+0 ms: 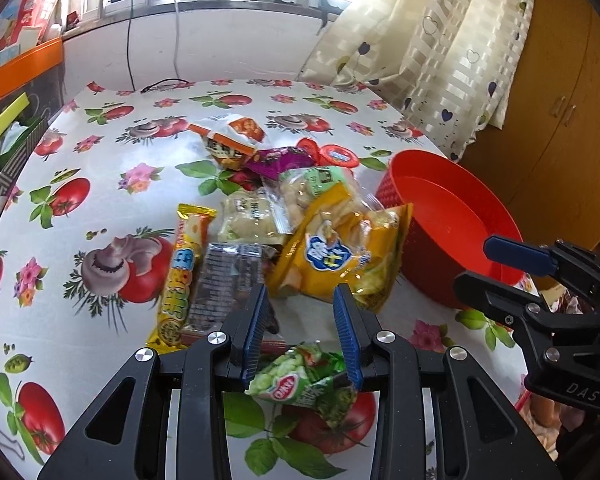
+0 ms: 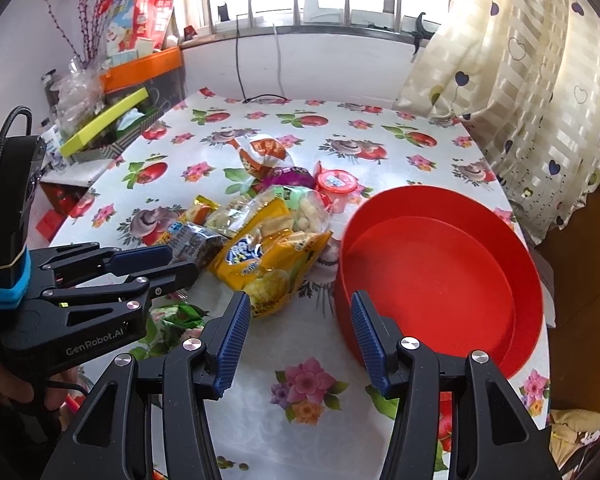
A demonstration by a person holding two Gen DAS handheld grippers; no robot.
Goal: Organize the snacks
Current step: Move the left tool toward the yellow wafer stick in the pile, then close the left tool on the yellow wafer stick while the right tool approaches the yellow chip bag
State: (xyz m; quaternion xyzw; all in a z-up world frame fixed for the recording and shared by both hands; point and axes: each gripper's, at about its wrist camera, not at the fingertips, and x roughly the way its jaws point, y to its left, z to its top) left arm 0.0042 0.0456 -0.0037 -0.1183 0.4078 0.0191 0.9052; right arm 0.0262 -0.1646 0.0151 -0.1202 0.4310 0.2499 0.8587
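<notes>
Snacks [image 1: 300, 216] heaped mid-worktop [image 1: 112, 200], red bowl [image 2: 440, 276] empty at right. Left gripper [image 1: 304, 332] clamped on green packet [image 1: 304, 384]; right gripper [image 2: 300, 340] fingers apart, empty. Step: carrying packet. Next: across, release over bowl.

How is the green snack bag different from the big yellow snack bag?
The green snack bag is small; the yellow snack bag is clearly bigger. The green bag sits between the left gripper fingers, pinched at its edges; the yellow bag lies untouched on the table. The yellow bag rests in the snack pile beside the red bowl; the green one sits apart, nearer the camera. Both are crinkly sealed packets.
</notes>
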